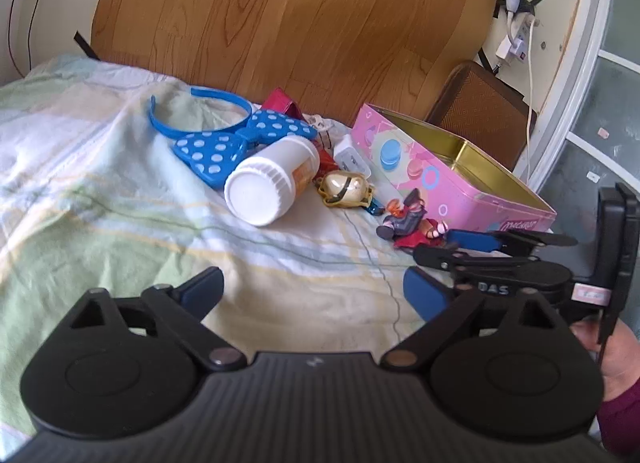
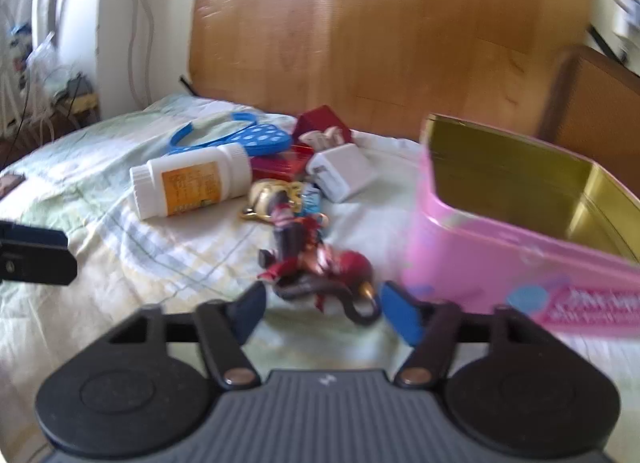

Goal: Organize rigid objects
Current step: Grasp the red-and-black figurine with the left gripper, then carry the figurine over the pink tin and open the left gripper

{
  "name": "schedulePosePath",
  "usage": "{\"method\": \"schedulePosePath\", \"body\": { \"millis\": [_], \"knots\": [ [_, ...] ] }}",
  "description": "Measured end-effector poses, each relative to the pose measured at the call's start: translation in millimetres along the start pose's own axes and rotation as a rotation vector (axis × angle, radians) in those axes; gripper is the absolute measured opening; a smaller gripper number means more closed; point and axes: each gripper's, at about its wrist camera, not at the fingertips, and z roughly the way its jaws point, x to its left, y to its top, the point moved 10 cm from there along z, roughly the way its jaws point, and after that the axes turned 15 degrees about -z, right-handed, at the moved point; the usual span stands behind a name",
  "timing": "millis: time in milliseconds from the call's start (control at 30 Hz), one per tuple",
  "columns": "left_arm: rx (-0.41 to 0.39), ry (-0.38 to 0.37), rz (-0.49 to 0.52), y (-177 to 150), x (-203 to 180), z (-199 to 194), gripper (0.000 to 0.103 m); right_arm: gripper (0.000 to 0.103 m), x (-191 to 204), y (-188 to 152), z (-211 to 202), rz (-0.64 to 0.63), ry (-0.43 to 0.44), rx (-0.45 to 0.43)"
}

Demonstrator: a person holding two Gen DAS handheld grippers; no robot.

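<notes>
Right gripper (image 2: 322, 309) fingers part-spread either side of a small red-and-dark toy figurine (image 2: 316, 267) on the pale striped bedsheet (image 1: 100, 191), contact unclear, left gripper (image 1: 314, 295) fingers wide apart over bare sheet, empty pink rectangular tin (image 2: 472, 247) right, white plastic bottle (image 1: 272, 179) lying farther left.

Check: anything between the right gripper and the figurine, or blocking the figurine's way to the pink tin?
Nothing visible. The right gripper is open with the figurine lying just ahead of its fingers. The pink tin sits beside it, lid off, apparently empty.
</notes>
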Motion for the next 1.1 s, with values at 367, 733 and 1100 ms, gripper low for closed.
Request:
{"method": "schedulePosePath", "body": {
  "millis": [367, 733, 1100],
  "knots": [
    [0.162, -0.232, 0.092, -19.1, -72.5, 33.0, 0.088, 0.038, -1.5, -39.6, -78.4, 0.050, 0.013, -0.042],
    [0.342, -0.279, 0.211, -69.2, -143.9, 85.4, 0.062, 0.088, -19.1, -70.0, -82.2, 0.159, 0.022, -0.009],
    [0.192, -0.364, 0.174, -3.5, -176.1, 72.7, 0.042, 0.060, -50.6, -24.7, -88.3, 0.156, -0.055, -0.187]
  ]
}}
